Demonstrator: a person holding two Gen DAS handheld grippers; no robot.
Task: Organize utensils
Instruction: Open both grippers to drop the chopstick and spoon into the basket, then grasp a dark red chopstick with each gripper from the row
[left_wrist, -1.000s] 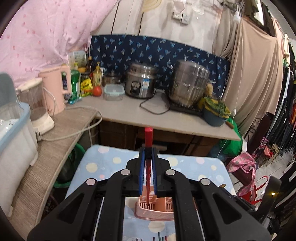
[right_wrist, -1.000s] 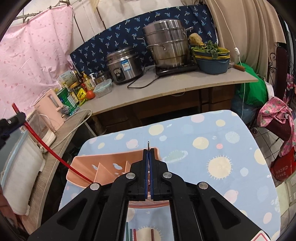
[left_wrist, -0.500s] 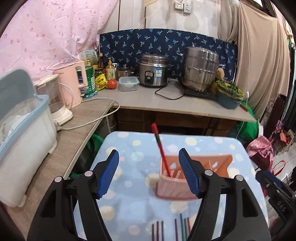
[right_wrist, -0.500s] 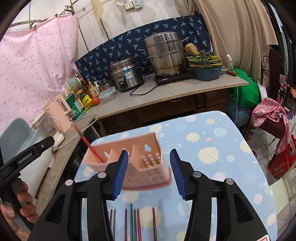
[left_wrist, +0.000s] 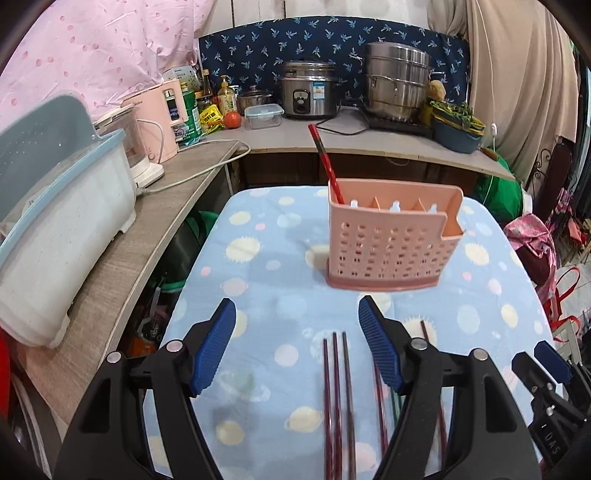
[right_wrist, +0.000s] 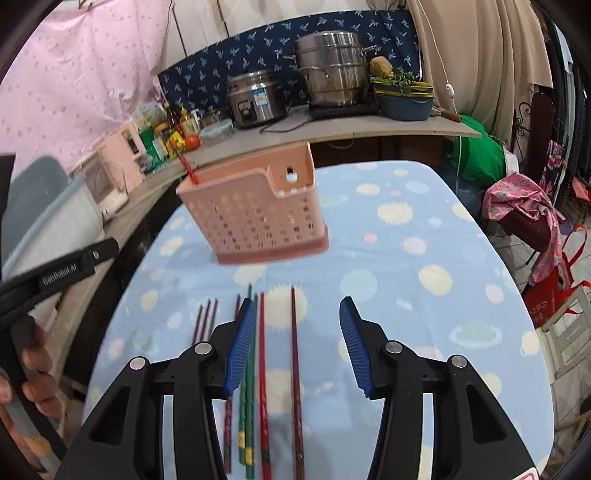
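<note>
A pink perforated utensil holder (left_wrist: 395, 236) (right_wrist: 255, 218) stands upright on the blue dotted tablecloth (left_wrist: 258, 295). One red chopstick (left_wrist: 325, 162) (right_wrist: 188, 170) leans in its left compartment. Several chopsticks lie in a row on the cloth in front of it: three dark ones (left_wrist: 334, 387), plus green (right_wrist: 247, 406), red (right_wrist: 263, 369) and dark ones (right_wrist: 295, 369). My left gripper (left_wrist: 295, 314) hangs open over the three dark chopsticks, holding nothing. My right gripper (right_wrist: 297, 306) is open above the red and dark chopsticks, also holding nothing. In the right wrist view the left gripper's body (right_wrist: 55, 273) shows at the left, held by a hand (right_wrist: 26, 369).
A white and blue tub (left_wrist: 55, 221) and a pink kettle (left_wrist: 162, 118) stand on the wooden counter (left_wrist: 122, 258) to the left. A rice cooker (left_wrist: 308, 92), a steel steamer (left_wrist: 399, 85) and a bowl of greens (left_wrist: 456, 125) stand on the back counter. Bags (right_wrist: 524, 206) sit right of the table.
Both grippers went from shut to open. The left one let go of the red chopstick, which now stands in the holder. Both pulled back from the holder, lower over the lying chopsticks.
</note>
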